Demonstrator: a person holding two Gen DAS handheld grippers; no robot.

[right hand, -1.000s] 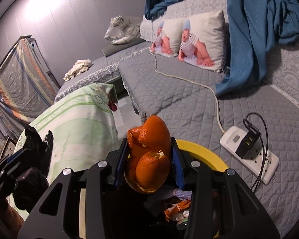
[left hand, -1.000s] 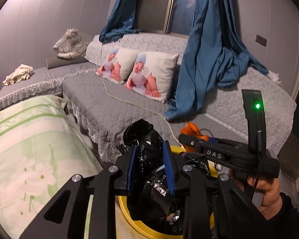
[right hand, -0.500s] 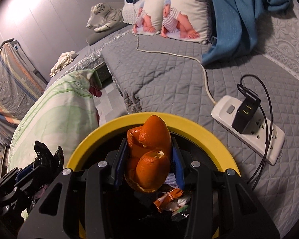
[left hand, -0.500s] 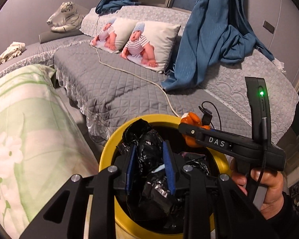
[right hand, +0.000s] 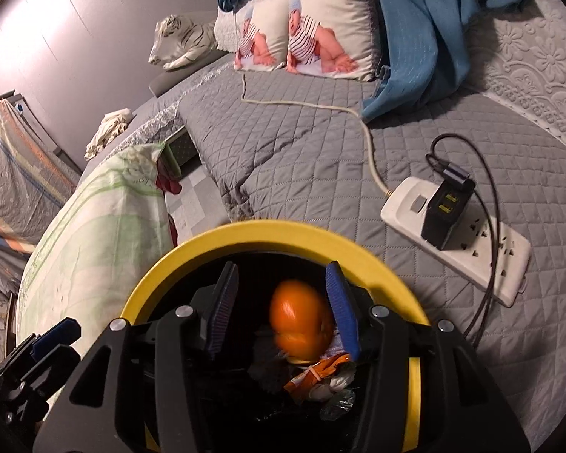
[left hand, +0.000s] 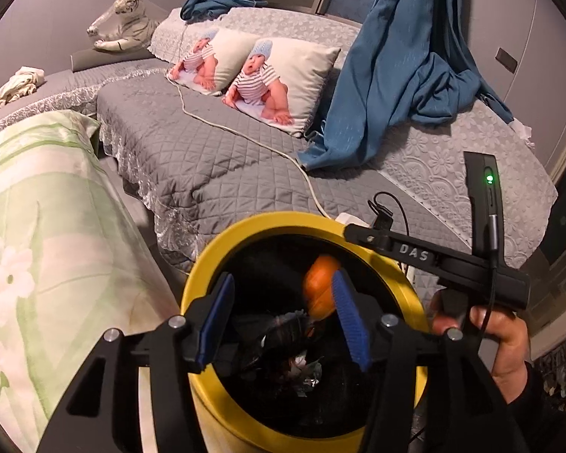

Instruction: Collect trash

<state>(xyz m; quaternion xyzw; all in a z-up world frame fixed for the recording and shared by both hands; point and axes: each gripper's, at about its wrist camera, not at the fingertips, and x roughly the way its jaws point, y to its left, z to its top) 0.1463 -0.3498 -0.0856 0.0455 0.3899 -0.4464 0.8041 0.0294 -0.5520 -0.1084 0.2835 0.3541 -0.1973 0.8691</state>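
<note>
A yellow-rimmed bin (left hand: 207,264) (right hand: 283,230) with a dark inside stands right under both grippers. My left gripper (left hand: 283,283) hangs over its mouth with the jaws opening and nothing pressed between the blue pads. The crumpled black bag (left hand: 283,332) lies below them among the trash. My right gripper (right hand: 281,275) is also over the bin, its jaws opening. The orange peel (right hand: 302,324) (left hand: 319,290) is blurred and slipping down between its fingers, close to the right pad. An orange wrapper (right hand: 313,373) and foil scraps lie underneath.
A grey quilted bed (left hand: 207,158) lies behind the bin. On it are a white power strip (right hand: 460,234) with a black charger, a cable, two baby-print pillows (left hand: 275,75) and a blue curtain (left hand: 396,75). A green floral bundle (left hand: 37,245) stands left of the bin.
Both grippers have sunk over the bin. The left jaws spread and the black bag dropped out of them. The right jaws widened and the orange peel is sliding down.
</note>
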